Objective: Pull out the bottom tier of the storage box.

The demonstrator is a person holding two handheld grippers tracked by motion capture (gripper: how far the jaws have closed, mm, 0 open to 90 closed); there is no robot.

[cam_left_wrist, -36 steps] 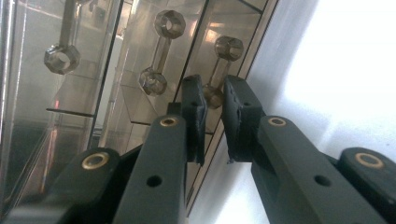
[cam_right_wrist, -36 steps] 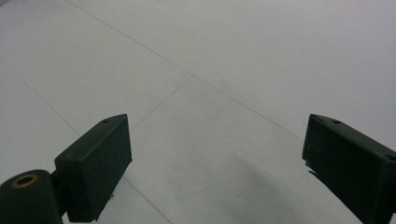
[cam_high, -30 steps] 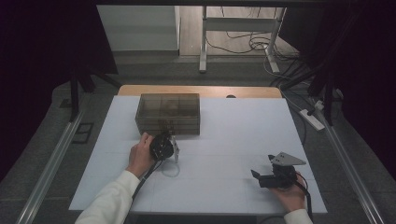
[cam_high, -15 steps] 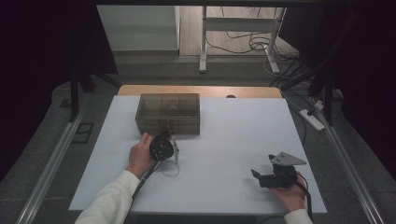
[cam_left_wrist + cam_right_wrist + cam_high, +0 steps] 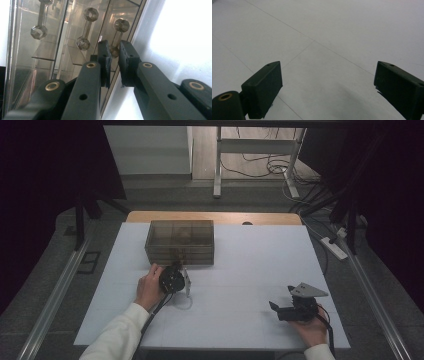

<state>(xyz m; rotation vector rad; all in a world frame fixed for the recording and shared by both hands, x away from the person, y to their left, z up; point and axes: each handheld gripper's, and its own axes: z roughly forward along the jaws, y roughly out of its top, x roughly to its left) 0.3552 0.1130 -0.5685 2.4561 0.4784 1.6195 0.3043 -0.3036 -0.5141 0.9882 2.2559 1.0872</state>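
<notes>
Item: clear drawer box (image 5: 179,241), smoky see-through plastic, standing toward the far left of the white desk (image 5: 250,285). Its long axis runs side to side across the desk; the drawer fronts face the person. In the left gripper view three dumbbell-shaped handles show on the fronts, each a short bar between two faceted knobs.

Left claw (image 5: 114,53): held just in front of the box, jaws drawn nearly together around the end knob of one drawer handle (image 5: 117,37), which sits in the narrow gap between them. Whether the pads truly press on it cannot be told for certain, though the small gap suggests a grip.

Right claw (image 5: 327,87): resting well apart at the near right of the desk, jaws spread wide with nothing between them.

Step in hand, as judged: drawing the drawer out by its handle. To do it well, keep the pinch centred on the knob, pull straight toward the person along the drawer's slide, and avoid twisting. The light box may slide along with the drawer; the idle right claw could steady it.
</notes>
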